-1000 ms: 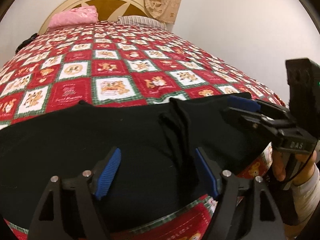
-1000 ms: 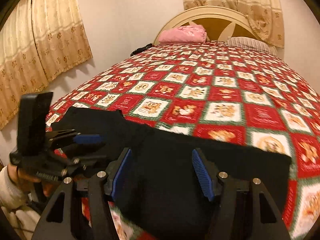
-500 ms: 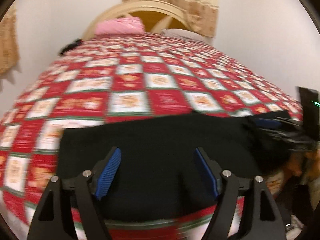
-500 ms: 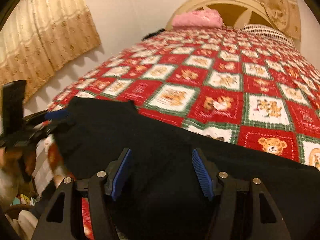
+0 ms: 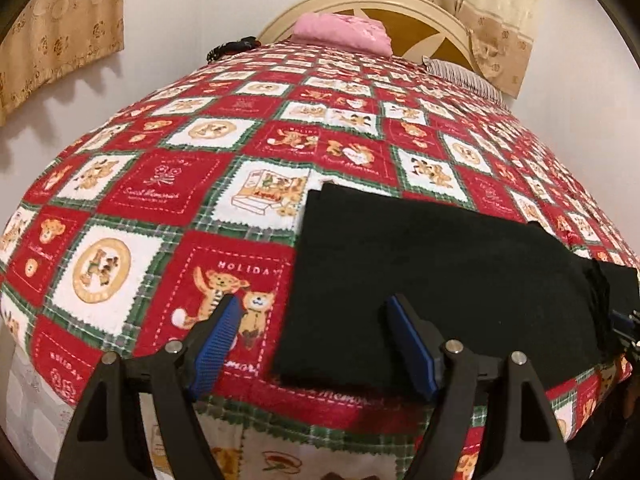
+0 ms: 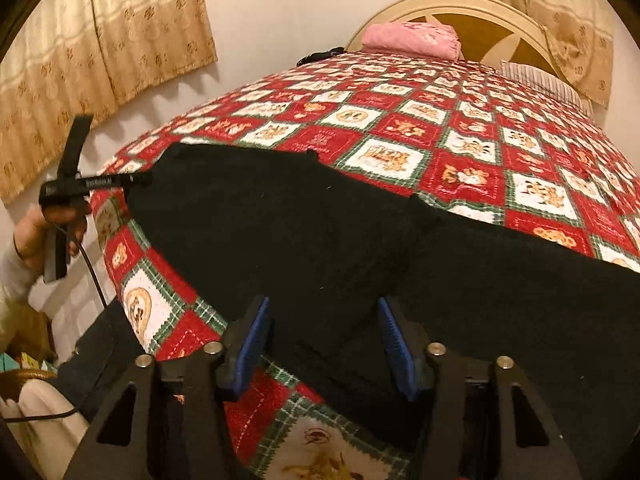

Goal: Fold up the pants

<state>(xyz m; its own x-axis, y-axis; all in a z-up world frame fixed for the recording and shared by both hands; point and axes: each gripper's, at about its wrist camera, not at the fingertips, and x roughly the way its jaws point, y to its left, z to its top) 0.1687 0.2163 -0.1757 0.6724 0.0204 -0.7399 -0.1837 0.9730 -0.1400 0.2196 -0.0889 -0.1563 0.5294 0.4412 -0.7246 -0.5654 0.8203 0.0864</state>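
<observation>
Black pants [image 5: 432,276] lie flat along the near edge of the bed, also seen in the right wrist view [image 6: 320,240]. My left gripper [image 5: 312,340] is open and empty, hovering over the pants' left end near the bed's edge. It also shows from the side at the far left of the right wrist view [image 6: 136,179], at the pants' left corner. My right gripper [image 6: 324,334] is open and empty above the middle of the pants' near edge. Its tip shows at the right edge of the left wrist view [image 5: 628,320].
The bed carries a red, white and green patchwork quilt [image 5: 200,184]. A pink folded cloth [image 5: 344,32], a striped pillow [image 5: 464,76] and a cream headboard [image 6: 472,4] are at the far end. Curtains [image 6: 100,40] hang on the left wall. A cable [image 6: 92,276] hangs below the left hand.
My left gripper has swung left from the pants' middle to their left end. My right gripper has also shifted left along the near edge. Both stayed open.
</observation>
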